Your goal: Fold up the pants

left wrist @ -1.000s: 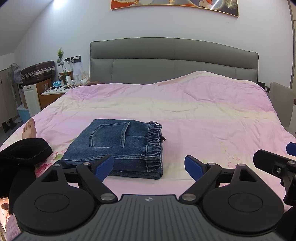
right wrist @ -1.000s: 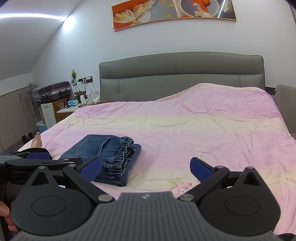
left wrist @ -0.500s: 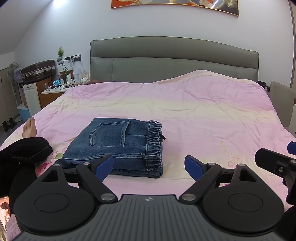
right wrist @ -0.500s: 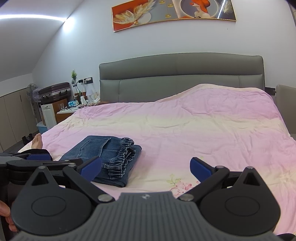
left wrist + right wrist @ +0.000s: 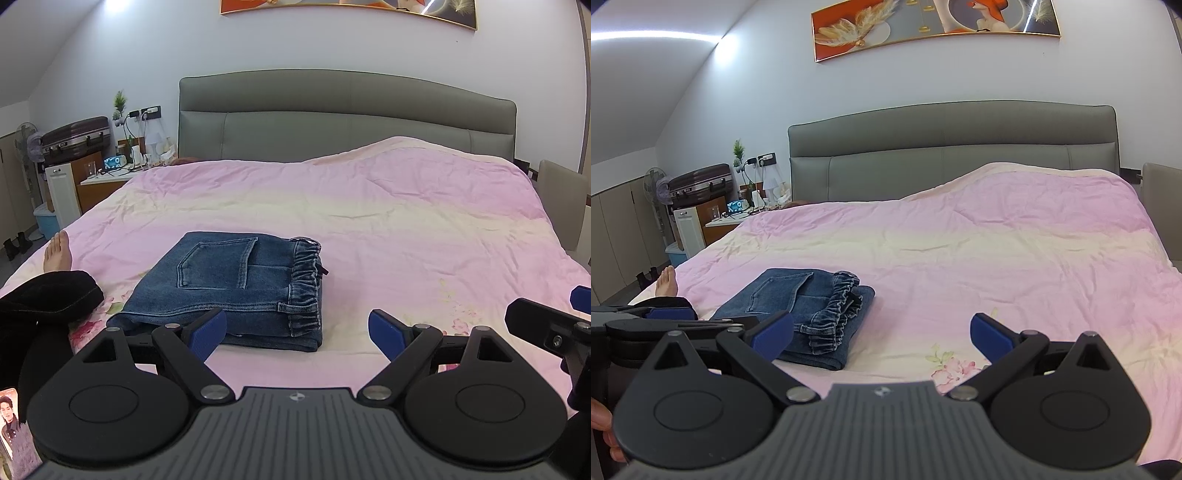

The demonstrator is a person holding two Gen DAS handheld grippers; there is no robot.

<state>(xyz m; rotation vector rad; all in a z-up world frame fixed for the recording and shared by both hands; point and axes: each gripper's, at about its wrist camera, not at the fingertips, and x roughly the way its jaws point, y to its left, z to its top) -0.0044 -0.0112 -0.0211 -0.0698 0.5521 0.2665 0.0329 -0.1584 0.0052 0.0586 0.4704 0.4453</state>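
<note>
While both grippers' fingers [image 5: 206, 329] gape empty, folded jeans [image 5: 236, 286] lie just ahead-left on bedspread [image 5: 406, 229], apparently w/o contact.

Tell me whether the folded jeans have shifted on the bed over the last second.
No. The folded jeans lie at the same spot on the pink duvet, with the same gap to the grey headboard in both views.
</note>
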